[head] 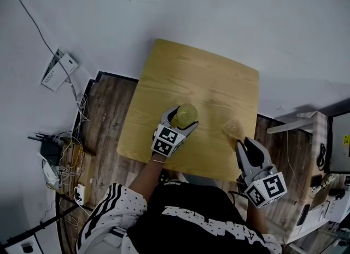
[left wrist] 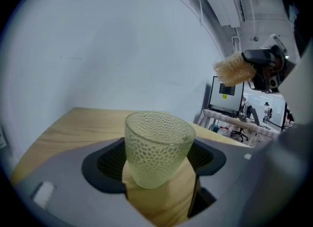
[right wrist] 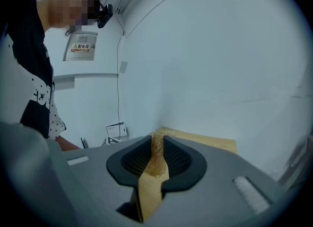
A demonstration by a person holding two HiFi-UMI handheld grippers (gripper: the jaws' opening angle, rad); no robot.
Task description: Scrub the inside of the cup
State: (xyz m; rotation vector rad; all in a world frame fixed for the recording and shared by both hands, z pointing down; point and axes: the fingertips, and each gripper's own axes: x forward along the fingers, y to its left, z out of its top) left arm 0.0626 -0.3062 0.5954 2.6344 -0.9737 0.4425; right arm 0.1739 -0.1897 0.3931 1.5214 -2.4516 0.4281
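Observation:
A pale green dimpled glass cup (head: 185, 115) (left wrist: 157, 147) stands upright near the middle of the wooden table (head: 219, 78). My left gripper (head: 181, 123) (left wrist: 157, 160) has a jaw on each side of the cup, spread wide and close to its walls; I see no pad pressing on it. My right gripper (head: 239, 141) (right wrist: 157, 143) is shut on a tan fibrous scrubber (head: 234, 129) (right wrist: 157, 148), held to the right of the cup and apart from it. In the left gripper view the scrubber (left wrist: 234, 69) shows at the upper right, above the cup's rim.
The table stands against a white wall (head: 229, 12). On the floor at the left lie a white box (head: 58, 71) and a tangle of cables with power strips (head: 60, 160). A white shelf and clutter (head: 320, 154) stand at the right.

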